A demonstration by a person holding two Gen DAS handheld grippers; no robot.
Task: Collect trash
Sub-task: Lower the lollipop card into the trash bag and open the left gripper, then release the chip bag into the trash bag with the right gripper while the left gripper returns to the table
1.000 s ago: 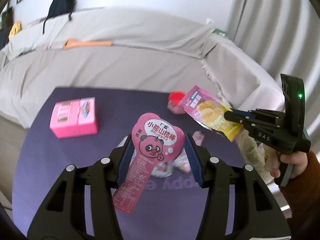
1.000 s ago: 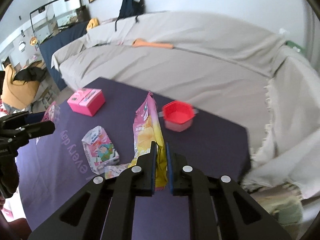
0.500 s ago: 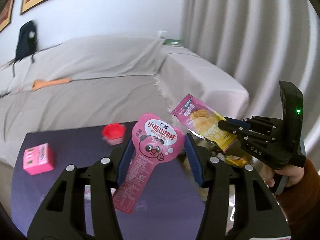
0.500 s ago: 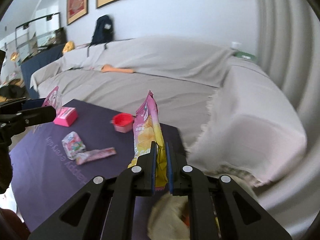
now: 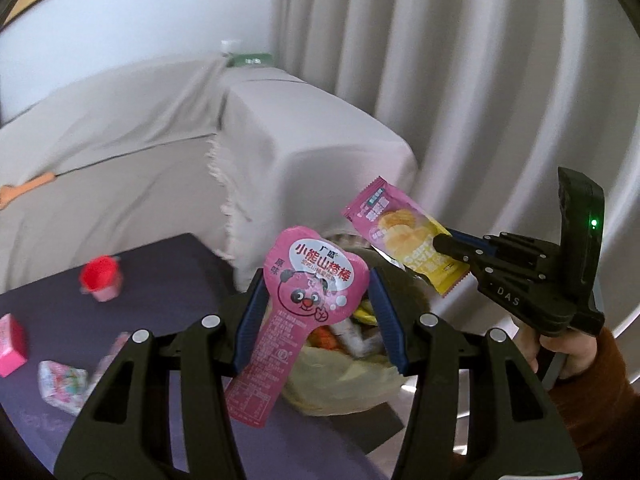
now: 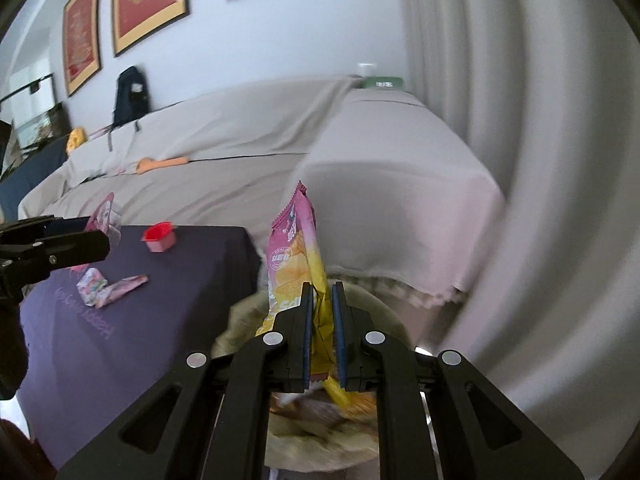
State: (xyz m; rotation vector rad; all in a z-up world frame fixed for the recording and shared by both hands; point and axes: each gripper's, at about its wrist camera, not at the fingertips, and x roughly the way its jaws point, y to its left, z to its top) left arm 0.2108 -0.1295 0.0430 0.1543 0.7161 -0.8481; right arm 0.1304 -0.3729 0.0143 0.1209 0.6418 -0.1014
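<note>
While wrappers fill the bin [image 5: 340,384], grippers [image 5: 318,300] hold more

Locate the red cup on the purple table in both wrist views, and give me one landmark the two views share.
Left wrist: the red cup stands at the left edge of the picture, on the purple table, left of the left gripper.
Right wrist: the red cup sits left of centre, near the table's far edge.
Shared landmark: the green box on the sofa arm.

The purple worktop [image 6: 160,320] carries a red cup [image 6: 160,236], two crumpled wrappers [image 6: 110,286] and a pink box [image 5: 10,346].
</note>
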